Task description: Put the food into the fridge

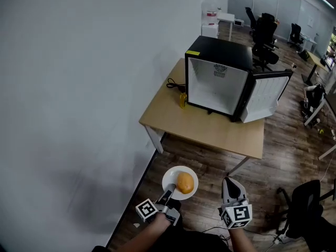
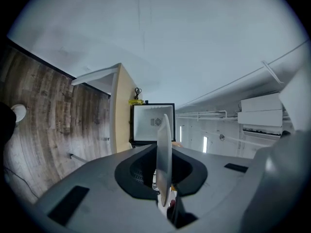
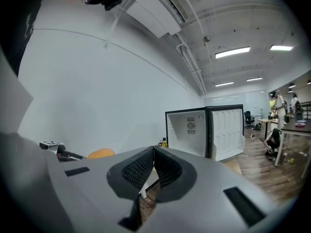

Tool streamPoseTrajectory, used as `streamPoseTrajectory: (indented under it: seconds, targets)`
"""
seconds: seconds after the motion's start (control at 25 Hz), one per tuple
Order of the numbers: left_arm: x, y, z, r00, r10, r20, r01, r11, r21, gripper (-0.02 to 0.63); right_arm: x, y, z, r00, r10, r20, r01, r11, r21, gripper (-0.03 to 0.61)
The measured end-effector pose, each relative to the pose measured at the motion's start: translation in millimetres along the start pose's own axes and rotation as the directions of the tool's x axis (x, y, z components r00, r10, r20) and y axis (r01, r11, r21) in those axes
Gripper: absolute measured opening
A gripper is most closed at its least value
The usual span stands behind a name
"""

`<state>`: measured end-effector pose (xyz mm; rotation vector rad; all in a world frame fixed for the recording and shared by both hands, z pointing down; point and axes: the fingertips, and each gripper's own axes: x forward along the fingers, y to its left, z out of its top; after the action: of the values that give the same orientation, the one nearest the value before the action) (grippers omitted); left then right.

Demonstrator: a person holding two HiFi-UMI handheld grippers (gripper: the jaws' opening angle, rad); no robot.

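Two grippers show at the bottom of your head view, held over the brown wood-plank floor, with the plain white wall [image 1: 79, 88] to your left. Your left gripper [image 1: 170, 190] has its jaws clamped on the near rim of a round white plate [image 1: 172, 178], which looks level from above and shows edge-on between the jaws in the left gripper view. One round orange piece of food [image 1: 185, 182] sits on that plate, a little right of its middle and clear of the jaws. Plate and food hang over the floor on your side of the light wooden desk [image 1: 220, 133], apart from its near edge. Your right gripper [image 1: 228, 181], just beside the plate, has its jaws pressed together with nothing between them.

On the desk, a coiled black cable [image 1: 172, 83] lies at the edge nearest the wall, and a small yellow object [image 1: 182, 100], too small to identify, stands just beside the front left corner of the fridge. That black mini fridge with a white interior [image 1: 216, 85] occupies the far part of the desk, its white-lined door [image 1: 266, 97] swung open towards the right edge. No food is visible inside it. Several black office chairs [image 1: 264, 33] stand further back on the right.
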<state>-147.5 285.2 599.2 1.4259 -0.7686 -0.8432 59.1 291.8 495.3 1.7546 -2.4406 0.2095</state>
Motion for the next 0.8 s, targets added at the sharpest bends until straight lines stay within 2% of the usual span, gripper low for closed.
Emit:
streamPoseTrajectory:
  seconds: [0.24,0.48,0.8]
  targets:
    - [35.1,-7.2,40.4,0.998,0.011,-0.054,-0.011,1.000,0.015,0.025,56.3,7.4,15.4,1.000,-0.022,-0.009,0.022,1.000,0.001,0.060]
    - [61.2,-13.4,74.4,0.996,0.001,-0.093,0.001,1.000,0.022,0.025,104.3,18.0,10.7,0.998,-0.039,-0.050,0.038,0.999,-0.021,0.060]
    - [91.0,-2.5,112.7,0.993,0.013,-0.116,-0.015,1.000,-0.014,0.025,153.8,24.6,11.9,0.996,-0.084,-0.034,0.085,0.996,0.012,0.060]
